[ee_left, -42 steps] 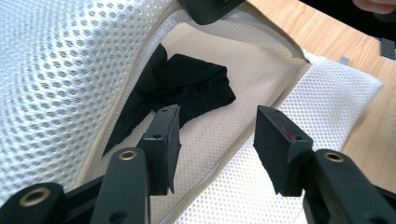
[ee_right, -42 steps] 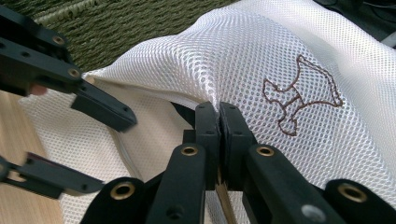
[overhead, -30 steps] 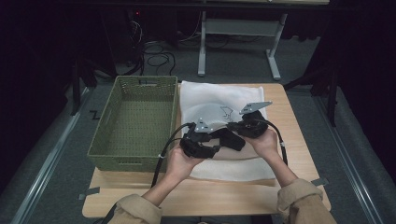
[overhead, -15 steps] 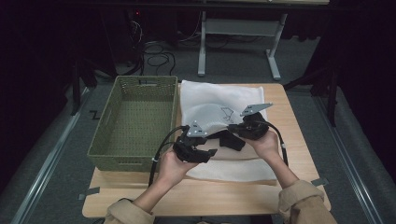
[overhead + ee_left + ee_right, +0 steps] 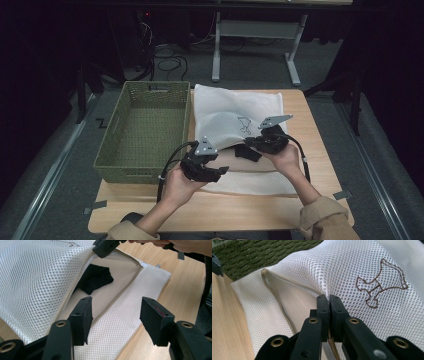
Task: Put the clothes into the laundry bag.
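A white mesh bag (image 5: 235,112) lies on the wooden table (image 5: 310,125), with a brown outline figure (image 5: 382,282) stitched on it. My right gripper (image 5: 329,300) is shut on the upper edge of the bag's mouth and holds it lifted; from above my right gripper (image 5: 251,143) reaches in from the right. A black cloth (image 5: 95,278) lies inside the open mouth, and the black cloth (image 5: 248,153) also shows from above. My left gripper (image 5: 116,312) is open above the bag's lower layer (image 5: 117,327), with nothing between its pads. Seen from above, my left gripper (image 5: 220,171) is at the bag's front left.
A green woven basket (image 5: 145,95) stands left of the bag, close against it. A drawstring (image 5: 274,297) runs along the bag's hem. Bare table shows in front of the bag and along its right side. Table legs and cables are on the floor beyond.
My left gripper has drawn back from the bag's mouth toward the front left. The black cloth now lies by itself inside the mouth. The right gripper has kept still.
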Demonstrator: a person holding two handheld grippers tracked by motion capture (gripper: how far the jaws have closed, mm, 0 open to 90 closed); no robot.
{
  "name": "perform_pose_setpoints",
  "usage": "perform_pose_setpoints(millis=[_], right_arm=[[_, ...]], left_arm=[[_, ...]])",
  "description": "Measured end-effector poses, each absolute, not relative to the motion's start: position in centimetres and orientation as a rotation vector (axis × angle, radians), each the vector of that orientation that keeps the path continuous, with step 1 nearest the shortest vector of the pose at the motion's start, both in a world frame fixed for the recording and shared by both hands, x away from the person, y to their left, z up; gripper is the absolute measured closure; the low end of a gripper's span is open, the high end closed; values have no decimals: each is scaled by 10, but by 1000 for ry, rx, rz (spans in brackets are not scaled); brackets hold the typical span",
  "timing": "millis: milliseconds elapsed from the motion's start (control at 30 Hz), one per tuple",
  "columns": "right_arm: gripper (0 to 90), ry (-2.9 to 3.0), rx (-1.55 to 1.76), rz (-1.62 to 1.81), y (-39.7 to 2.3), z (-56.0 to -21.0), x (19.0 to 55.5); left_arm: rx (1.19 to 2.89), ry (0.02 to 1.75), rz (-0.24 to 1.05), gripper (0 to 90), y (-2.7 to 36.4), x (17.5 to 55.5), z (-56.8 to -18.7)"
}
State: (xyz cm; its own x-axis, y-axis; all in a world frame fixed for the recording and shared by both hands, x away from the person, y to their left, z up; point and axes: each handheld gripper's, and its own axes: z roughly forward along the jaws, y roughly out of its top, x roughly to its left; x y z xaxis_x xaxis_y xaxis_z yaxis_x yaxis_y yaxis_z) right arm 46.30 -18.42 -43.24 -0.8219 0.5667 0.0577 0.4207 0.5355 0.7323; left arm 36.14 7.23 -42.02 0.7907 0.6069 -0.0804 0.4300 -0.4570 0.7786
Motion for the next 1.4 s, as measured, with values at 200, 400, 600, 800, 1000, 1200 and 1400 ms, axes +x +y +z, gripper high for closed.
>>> perform_pose_setpoints(millis=[200,400,600,800,1000,1200,1400], right_arm=[[883,2587,841,1164,-185,-436,461],[882,2589,851,1172,-185,-439,458],[881,2605,855,1170,-185,-448,456],[880,2601,846,1180,-187,-450,454],[880,2605,854,1180,-189,-453,451],[879,2608,861,1180,-191,-456,448],[877,2606,855,1179,-191,-458,444]], left_arm=[[2124,745,265,430,75,350,-423],[2138,735,266,423,81,341,-429],[2126,759,252,419,90,338,-439],[2112,774,241,418,93,337,-448],[2118,760,237,424,94,334,-454],[2097,768,218,421,97,335,-462],[2093,780,211,430,98,336,-466]])
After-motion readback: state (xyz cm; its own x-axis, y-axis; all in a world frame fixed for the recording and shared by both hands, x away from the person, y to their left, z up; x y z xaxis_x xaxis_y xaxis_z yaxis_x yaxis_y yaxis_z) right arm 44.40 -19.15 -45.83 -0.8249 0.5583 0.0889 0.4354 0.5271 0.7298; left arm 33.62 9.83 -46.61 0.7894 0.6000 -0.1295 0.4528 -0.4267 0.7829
